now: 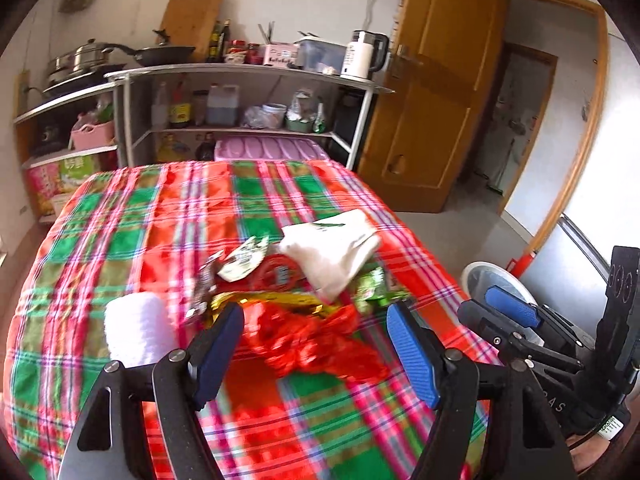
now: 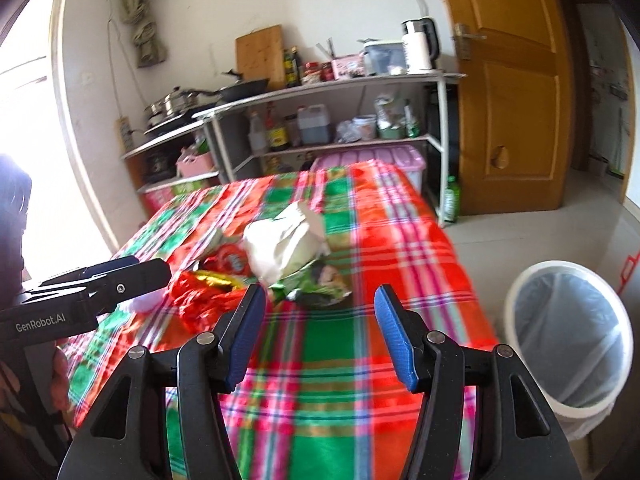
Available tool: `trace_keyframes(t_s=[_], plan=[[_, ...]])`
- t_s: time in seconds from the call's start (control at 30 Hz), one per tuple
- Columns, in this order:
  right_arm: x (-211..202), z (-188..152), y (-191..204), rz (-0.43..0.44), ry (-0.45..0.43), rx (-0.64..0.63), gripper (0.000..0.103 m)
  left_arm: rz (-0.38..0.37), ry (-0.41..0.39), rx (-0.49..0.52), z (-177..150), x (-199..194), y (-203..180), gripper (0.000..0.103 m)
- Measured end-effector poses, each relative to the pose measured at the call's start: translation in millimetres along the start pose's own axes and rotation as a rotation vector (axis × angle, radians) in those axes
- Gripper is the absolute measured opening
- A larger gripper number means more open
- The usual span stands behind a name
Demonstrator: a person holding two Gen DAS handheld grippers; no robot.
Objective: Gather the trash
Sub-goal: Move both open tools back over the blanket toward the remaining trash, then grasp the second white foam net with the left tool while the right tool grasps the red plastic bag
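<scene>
A pile of trash lies on the plaid-covered table [image 1: 120, 240]: a crumpled red wrapper [image 1: 316, 340], a gold wrapper [image 1: 276, 300], a white paper bag [image 1: 332, 256], green packets [image 1: 370, 284] and a white roll [image 1: 138, 326]. My left gripper [image 1: 316, 340] is open, its fingers either side of the red wrapper. My right gripper [image 2: 320, 332] is open and empty, just short of the green packet [image 2: 316, 284] and white bag [image 2: 284, 244]. The red wrapper [image 2: 192, 300] lies left of it. A white bin with a clear liner [image 2: 568, 336] stands on the floor to the right.
The right gripper shows at the right edge of the left wrist view [image 1: 520, 320], the left one at the left edge of the right wrist view [image 2: 100, 284]. Kitchen shelves [image 1: 240, 76] stand behind the table, a wooden door [image 1: 432, 92] beside them.
</scene>
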State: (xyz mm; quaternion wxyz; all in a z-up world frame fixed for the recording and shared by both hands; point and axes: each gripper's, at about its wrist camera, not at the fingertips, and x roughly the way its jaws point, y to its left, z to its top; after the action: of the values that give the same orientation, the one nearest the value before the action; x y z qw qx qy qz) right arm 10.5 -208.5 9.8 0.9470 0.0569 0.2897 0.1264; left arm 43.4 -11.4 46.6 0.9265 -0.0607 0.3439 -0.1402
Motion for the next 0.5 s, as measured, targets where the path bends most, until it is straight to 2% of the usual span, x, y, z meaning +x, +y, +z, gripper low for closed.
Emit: trace_keyframes(t_s=[0.33,0.5], plan=[[45.0,-1.8,55.5,0.141,0.107,-0.106,0.058,0.089,-0.002,-0.104,-13.9,-14.1,71.9,0.074],[59.4,0.7,72.4,0.182,0.111,-0.154,0.058,0.134,-0.011,-0.145,-18.2,-21.0,100.0,0.074]])
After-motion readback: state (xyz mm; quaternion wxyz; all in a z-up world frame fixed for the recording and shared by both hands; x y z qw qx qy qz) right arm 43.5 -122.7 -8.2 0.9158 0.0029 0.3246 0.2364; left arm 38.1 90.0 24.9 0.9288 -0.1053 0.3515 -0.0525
